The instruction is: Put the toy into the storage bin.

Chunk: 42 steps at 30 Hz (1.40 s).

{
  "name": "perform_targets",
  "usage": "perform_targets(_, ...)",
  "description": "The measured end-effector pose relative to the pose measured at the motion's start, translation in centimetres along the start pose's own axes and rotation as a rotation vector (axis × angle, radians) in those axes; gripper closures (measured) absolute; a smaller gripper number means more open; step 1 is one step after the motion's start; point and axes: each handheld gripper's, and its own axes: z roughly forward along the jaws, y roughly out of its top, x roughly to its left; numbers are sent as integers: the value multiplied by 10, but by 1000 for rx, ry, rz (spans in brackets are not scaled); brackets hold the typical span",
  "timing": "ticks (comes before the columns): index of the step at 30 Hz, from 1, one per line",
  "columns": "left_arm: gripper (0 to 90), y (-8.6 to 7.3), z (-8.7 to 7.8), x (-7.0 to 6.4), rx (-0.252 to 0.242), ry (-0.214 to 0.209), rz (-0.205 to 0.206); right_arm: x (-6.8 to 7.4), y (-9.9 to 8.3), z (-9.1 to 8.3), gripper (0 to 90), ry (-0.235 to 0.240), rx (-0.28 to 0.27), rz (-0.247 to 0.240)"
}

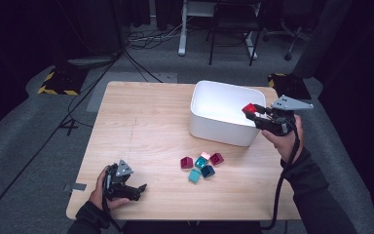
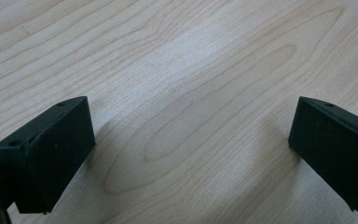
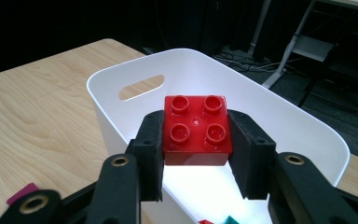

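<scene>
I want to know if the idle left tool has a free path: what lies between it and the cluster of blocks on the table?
Bare wood: in the high view, nothing lies on the table between the left tool and the blocks.

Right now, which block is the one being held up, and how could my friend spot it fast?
Find the big white tub on the far right part of the wooden table. Over its right rim, the right gripper pinches a red block between its jaws. It has four round studs on top and is up in the air, while the other blocks lie on the table.

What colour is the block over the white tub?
Red; the block shows best in the right gripper view.
</scene>
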Motion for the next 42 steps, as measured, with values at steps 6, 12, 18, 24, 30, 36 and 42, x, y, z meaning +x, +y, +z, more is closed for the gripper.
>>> perform_targets(6,4,0,0,0,2,1,5,-4,4,14,595,-1,22,12)
perform_targets(12,4,0,0,0,0,0,1,-6,4,28,595,0,57,13)
perform_targets(18,4,0,0,0,1,0,1,-4,3,33,594,3,78,10)
perform_targets(24,4,0,0,0,1,0,1,-3,2,35,571,-10,97,14)
perform_targets(30,4,0,0,0,1,1,5,-5,-1,34,539,5,89,32)
perform_targets(36,4,0,0,0,0,1,0,-3,0,25,516,30,66,37)
perform_targets(42,4,0,0,0,0,2,2,5,3,10,505,47,31,13)
